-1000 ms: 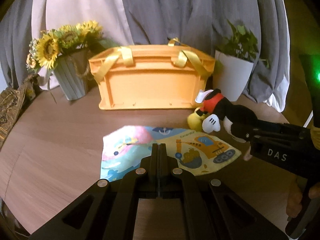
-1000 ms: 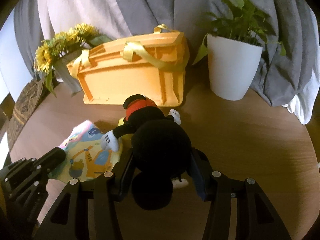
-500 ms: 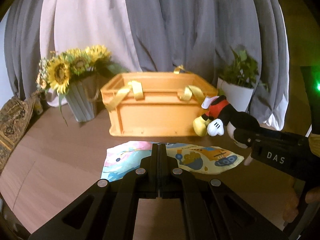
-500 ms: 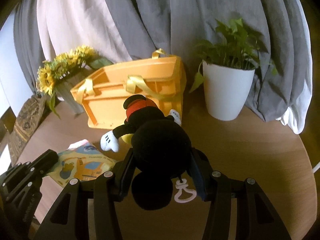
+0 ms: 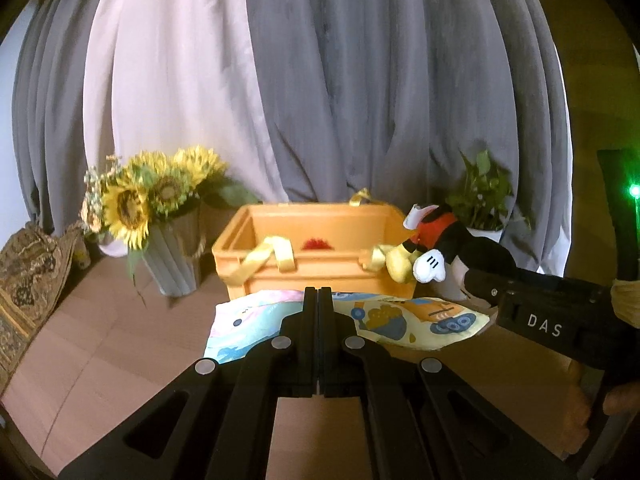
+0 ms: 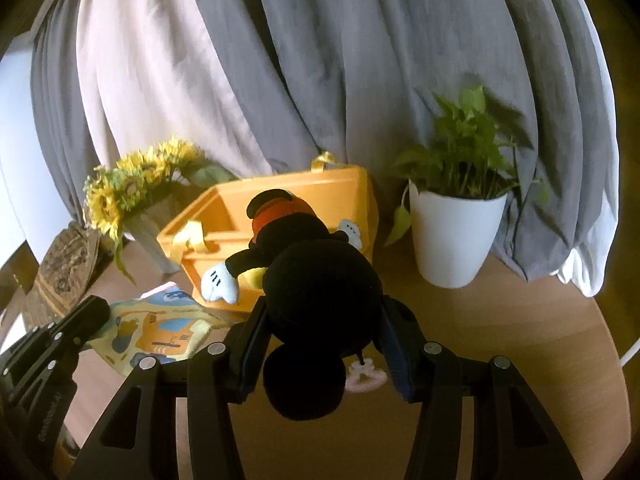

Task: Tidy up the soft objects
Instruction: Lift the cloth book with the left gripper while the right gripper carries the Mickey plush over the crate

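Both hand-held grippers are up in the air over the wooden surface [image 5: 104, 344]. In the right wrist view, the right hand-held gripper [image 6: 320, 344] is squeezing a black plush mouse toy [image 6: 320, 280] by its round head. The toy's red shorts and white glove point at 12 o'clock, toward the orange basket [image 6: 280, 192]. A pale ring hangs under its head.

In the left wrist view, the left hand-held gripper [image 5: 318, 312] is pinched tight on the edge of a colorful cloth [image 5: 400, 320]. The cloth has a picture of an orange digger on it. It hangs in front of the orange basket [image 5: 320, 276], which has yellow ribbon handles [image 5: 272, 256]. Something red lies inside the basket, but it is too small to tell what it is.

At 3 o'clock in that view the right gripper's black body shows the white letters "DAS" [image 5: 544, 325]. A small green light [image 5: 633, 190] glows above it.

Sunflowers in a gray vase [image 5: 140, 204] stand at 9 o'clock from the basket. A green plant in a white pot [image 6: 456, 232] stands at 3 o'clock from it. Gray and white curtains [image 5: 320, 80] hang behind.
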Demonstrator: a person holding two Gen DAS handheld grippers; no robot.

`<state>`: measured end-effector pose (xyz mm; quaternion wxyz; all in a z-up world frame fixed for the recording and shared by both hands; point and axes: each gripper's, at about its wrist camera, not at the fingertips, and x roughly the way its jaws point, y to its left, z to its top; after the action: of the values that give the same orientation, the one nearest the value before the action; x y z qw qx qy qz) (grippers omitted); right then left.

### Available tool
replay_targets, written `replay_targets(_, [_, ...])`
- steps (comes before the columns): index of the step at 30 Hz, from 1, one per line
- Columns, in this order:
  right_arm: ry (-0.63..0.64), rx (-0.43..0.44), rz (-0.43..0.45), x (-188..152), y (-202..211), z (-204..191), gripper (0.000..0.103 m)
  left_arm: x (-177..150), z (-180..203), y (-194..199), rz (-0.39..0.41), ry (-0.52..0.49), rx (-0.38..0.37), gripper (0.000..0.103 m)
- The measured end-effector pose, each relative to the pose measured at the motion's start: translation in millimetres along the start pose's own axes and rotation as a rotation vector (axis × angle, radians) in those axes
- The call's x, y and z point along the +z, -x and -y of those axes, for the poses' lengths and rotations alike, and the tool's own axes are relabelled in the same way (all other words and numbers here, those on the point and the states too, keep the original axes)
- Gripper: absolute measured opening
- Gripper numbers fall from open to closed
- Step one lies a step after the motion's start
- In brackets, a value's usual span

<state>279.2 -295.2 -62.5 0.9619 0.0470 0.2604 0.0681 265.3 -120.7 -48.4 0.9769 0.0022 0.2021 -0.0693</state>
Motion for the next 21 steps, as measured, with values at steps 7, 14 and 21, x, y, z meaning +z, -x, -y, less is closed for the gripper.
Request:
replay_targets(7, [-0.016,0.004,0.043,19.5,6.6,-5.8,0.053,23.8,-5.2,4.9,0.066,-0.016,-0.009,0.002])
replay_targets(14, [-0.022,0.002,0.089,41.1,10.0,-14.1,0.053,46.6,-11.5,1.3,0.114,-0.031,-0.034,0.002])
replay_targets(21, [-0.031,0.000,0.127,59.3,8.7,-20.3,0.053,68.0,-15.7,-6.3,0.163,-0.049,-0.053,0.002])
